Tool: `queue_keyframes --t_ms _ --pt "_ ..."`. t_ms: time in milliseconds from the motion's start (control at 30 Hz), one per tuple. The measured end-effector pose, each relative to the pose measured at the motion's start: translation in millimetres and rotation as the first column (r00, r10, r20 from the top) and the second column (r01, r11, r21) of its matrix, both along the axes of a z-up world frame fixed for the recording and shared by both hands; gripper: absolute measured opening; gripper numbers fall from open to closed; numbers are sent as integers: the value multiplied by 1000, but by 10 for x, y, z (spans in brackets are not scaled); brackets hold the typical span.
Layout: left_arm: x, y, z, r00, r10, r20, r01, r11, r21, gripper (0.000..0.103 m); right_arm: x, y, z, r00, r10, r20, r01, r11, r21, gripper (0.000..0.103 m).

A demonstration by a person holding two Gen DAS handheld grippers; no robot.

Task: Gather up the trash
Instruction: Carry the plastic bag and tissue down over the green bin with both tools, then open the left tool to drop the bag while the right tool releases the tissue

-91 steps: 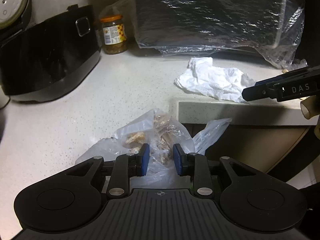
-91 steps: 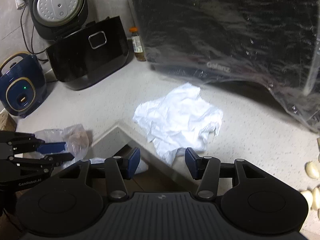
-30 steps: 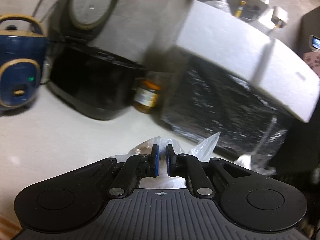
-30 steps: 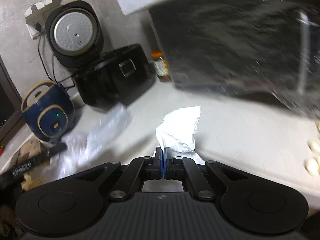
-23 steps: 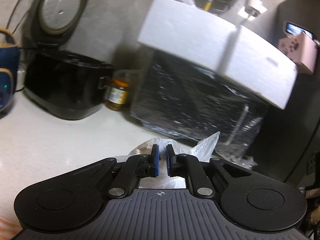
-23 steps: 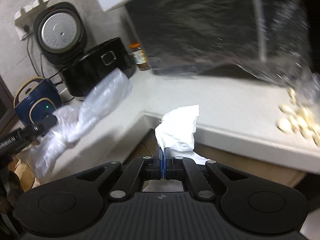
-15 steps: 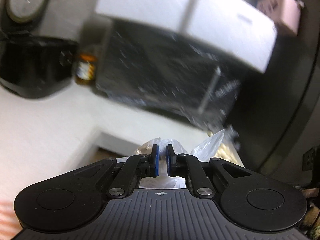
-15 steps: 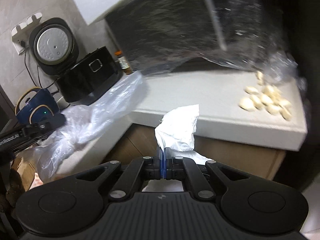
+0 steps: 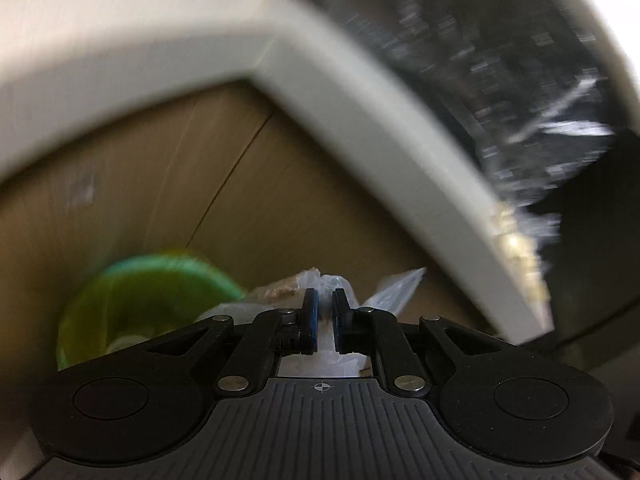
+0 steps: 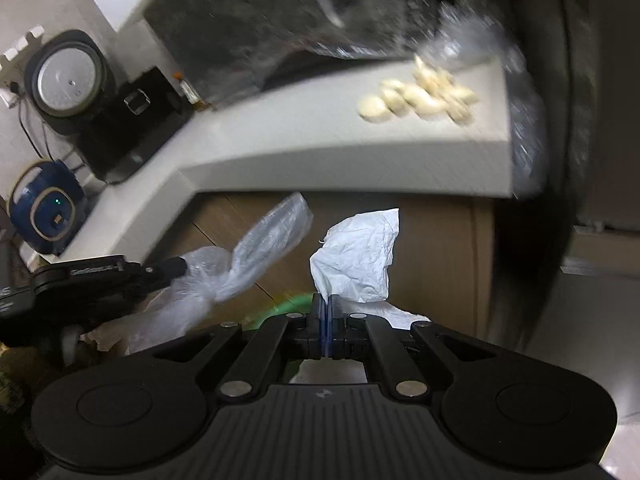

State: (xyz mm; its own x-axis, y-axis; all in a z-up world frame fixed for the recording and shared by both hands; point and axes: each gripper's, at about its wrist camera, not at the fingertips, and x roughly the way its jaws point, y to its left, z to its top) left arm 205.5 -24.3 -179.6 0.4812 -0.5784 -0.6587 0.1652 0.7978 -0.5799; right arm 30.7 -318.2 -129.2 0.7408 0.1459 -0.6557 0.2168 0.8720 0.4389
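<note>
My left gripper [image 9: 325,308] is shut on a clear plastic bag [image 9: 392,288] with brownish scraps inside; it hangs below the counter edge, above and right of a green bin [image 9: 132,300]. From the right wrist view the same bag [image 10: 248,256] trails from the left gripper [image 10: 180,266] at the left. My right gripper [image 10: 326,310] is shut on a crumpled white paper [image 10: 356,256] that stands up from its jaws. A sliver of the green bin [image 10: 292,302] shows just behind the right fingers.
The white countertop [image 10: 304,136] runs overhead with several pale garlic cloves [image 10: 416,96] near its corner. A plastic-wrapped black microwave [image 10: 320,4], a black cooker [image 10: 132,120] and a blue cooker [image 10: 44,208] sit on it. Brown cabinet doors [image 9: 256,184] stand behind the bin.
Both grippers have dropped from counter height to below its edge, still holding the bag and the paper. The green bin has come into view in front of the cabinet.
</note>
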Motion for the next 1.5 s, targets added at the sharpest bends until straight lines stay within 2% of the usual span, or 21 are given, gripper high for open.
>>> queue_keyframes --t_ms 100,200,300,367,400,500,633,700,767,867,1000,1100,1267,1500 --pt "64 -63 -467 998 32 -54 -29 998 54 11 -2 -47 -176 999 2 -48 -2 1000 16 1" --pt "111 -32 -930 990 83 -117 -73 993 91 11 10 -14 -278 996 15 -84 -16 1000 -12 1" --pt "179 94 -1376 978 114 -176 -110 993 33 15 16 27 -332 995 27 -97 -30 999 -34 1" --pt "283 143 -1624 964 84 -254 -92 996 -22 16 57 50 -369 993 34 -110 -39 998 -49 1" --pt "311 153 -1683 960 68 -272 -78 997 -26 17 80 65 -396 992 37 -121 -44 997 -57 1" --pt "300 195 -1653 967 90 -239 -84 996 35 17 159 127 -479 987 51 -154 -63 995 -74 1" --pt "154 375 -1450 971 126 -202 -125 992 14 17 345 257 -619 976 90 -198 -101 994 -45 1" --pt "58 422 -1306 976 101 -195 -97 995 29 17 489 357 -709 968 122 -218 -129 991 -19 1" --pt "-35 419 -1155 980 64 -188 -46 994 97 17 673 488 -782 960 162 -227 -164 986 10 1" --pt "-149 398 -1036 976 13 -216 35 976 217 17 1007 711 -884 950 215 -228 -210 977 47 1" --pt "-222 542 -932 968 21 -249 48 963 266 17 1451 1067 -1077 929 293 -226 -285 956 65 1" --pt "-220 634 -897 966 35 -258 41 959 282 17 1736 1266 -1372 913 331 -239 -317 944 95 1" --pt "-188 624 -913 961 -2 -275 82 957 279 17 2090 1442 -1978 884 331 -330 -307 944 123 1" --pt "-130 644 -1165 946 -50 -321 139 956 259 17 2360 1514 -2941 802 306 -514 -266 952 151 1"
